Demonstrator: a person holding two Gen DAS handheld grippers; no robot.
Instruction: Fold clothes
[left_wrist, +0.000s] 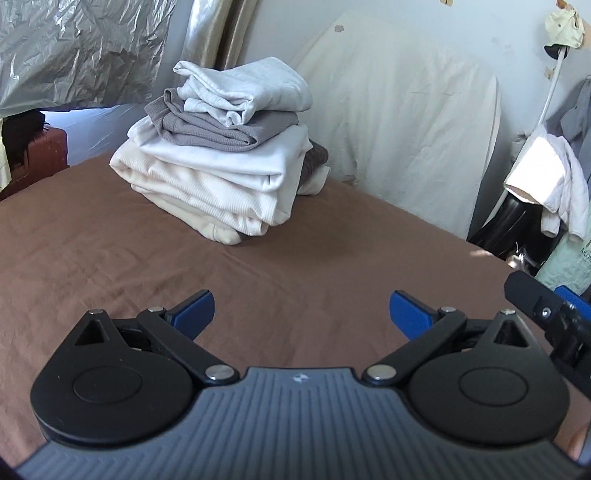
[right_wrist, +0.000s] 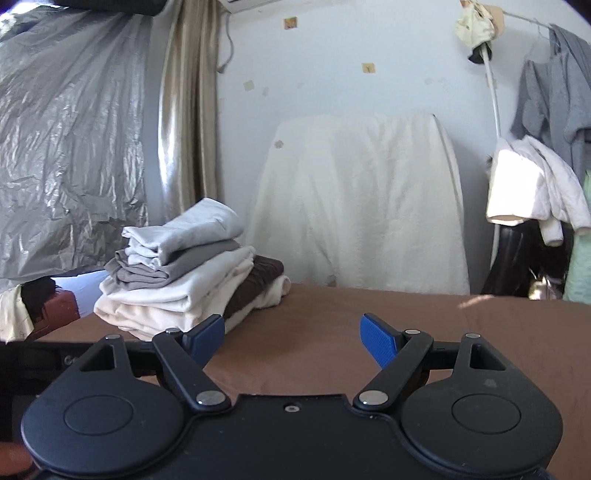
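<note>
I can read nothing for certain: the print on the pale green bag (left_wrist: 570, 258) at my left view's right edge is cut off and blurred.

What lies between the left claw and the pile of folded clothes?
Only bare brown sheet lies between the left claw and the pile of folded clothes, as the left wrist view shows.

Brown sheet (left_wrist: 110, 251) across the bed, plain, under a stack of folded clothes (left_wrist: 221, 147): pale grey top piece (left_wrist: 251, 86), ribbed taupe-grey below (left_wrist: 207, 127), then white (left_wrist: 229, 155), ribbed cream at the bottom (left_wrist: 192, 192), a dark brown ribbed piece (right_wrist: 258, 280) tucked in at the side. Black on both the left hand-held gripper (left_wrist: 301, 314) and the right hand-held gripper (right_wrist: 291, 338), with blue finger pads (left_wrist: 410, 314). Behind, crinkled silver-grey plastic sheeting (right_wrist: 66, 147), a shiny beige-gold curtain (right_wrist: 184, 122), a cream cover (right_wrist: 362, 206) and a pale blue-white wall (right_wrist: 332, 62).
</note>
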